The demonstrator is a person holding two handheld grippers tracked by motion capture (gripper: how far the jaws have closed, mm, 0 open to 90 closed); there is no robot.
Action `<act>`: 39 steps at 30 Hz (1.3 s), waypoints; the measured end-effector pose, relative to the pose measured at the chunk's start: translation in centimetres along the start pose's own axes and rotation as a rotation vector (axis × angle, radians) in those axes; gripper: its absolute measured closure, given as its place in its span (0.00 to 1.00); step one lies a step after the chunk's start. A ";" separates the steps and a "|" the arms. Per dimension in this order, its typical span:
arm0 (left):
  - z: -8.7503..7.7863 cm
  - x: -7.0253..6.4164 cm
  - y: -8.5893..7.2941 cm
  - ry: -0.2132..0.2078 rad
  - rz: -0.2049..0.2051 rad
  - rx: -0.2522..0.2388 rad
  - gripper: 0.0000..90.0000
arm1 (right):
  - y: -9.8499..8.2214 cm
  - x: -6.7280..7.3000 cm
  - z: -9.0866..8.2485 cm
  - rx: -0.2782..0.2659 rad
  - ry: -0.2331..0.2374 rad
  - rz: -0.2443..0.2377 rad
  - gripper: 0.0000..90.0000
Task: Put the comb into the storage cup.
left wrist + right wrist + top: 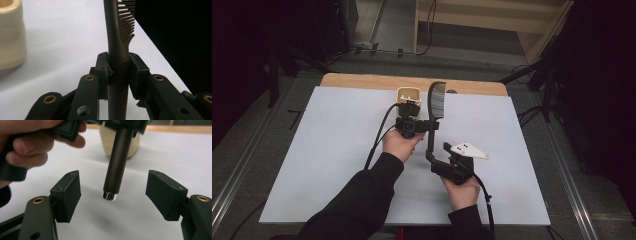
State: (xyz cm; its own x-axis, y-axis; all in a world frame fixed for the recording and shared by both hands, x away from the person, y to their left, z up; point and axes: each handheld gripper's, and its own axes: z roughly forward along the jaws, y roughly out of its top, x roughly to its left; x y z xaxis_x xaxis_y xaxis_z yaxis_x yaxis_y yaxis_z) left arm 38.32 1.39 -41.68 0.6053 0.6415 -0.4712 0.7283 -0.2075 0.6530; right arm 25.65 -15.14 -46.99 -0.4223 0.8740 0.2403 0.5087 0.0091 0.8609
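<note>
The left hand-held gripper (119,75) clamps the comb (436,102) by its handle, just below the teeth, holding it above the desk (337,150). The right hand-held gripper (113,195) stands wide, its pads apart on either side of the handle's capped end, touching nothing. The comb looks light, stiff and smooth, likely slippery, so grip it on the round handle, never the thin teeth. A cream cup (408,94) sits just beyond the left gripper.
</note>
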 end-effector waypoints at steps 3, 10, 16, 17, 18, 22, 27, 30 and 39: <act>-0.3 0.1 0.0 0.013 0.014 0.003 0.81 | 0.1 -0.1 0.1 0.026 0.031 0.009 0.27; -0.8 0.4 0.0 0.034 0.040 0.015 0.81 | 0.5 -0.2 0.3 0.130 0.101 -0.008 0.23; -1.4 0.8 0.0 0.035 0.043 0.013 0.81 | 0.7 -0.2 0.4 0.172 0.146 -0.033 0.23; -1.5 0.8 0.0 0.033 0.044 0.015 0.81 | 0.7 -0.3 0.5 0.181 0.152 -0.050 0.23; -1.6 0.8 0.0 0.031 0.044 0.016 0.81 | 0.8 -0.2 0.5 0.189 0.156 -0.058 0.23; -1.9 1.0 -0.1 0.025 0.053 0.023 0.81 | 1.1 -0.2 0.6 0.213 0.178 -0.086 0.23; -2.0 1.3 -0.2 0.022 0.049 0.024 0.81 | 1.3 -0.4 0.9 0.235 0.225 -0.112 0.23; -2.1 1.5 -0.3 0.023 0.055 0.026 0.81 | 1.4 -0.8 1.0 0.261 0.238 -0.123 0.23; -2.2 1.4 -0.4 0.018 0.066 0.031 0.81 | 1.5 -1.9 0.5 0.263 0.270 -0.161 0.23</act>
State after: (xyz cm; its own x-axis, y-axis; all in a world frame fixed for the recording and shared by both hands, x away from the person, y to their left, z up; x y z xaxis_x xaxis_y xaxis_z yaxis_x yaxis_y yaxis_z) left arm 38.21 4.04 -41.28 0.6465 0.6387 -0.4172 0.6969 -0.2719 0.6636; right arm 27.55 -16.57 -46.39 -0.6761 0.6925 0.2515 0.5800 0.2898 0.7613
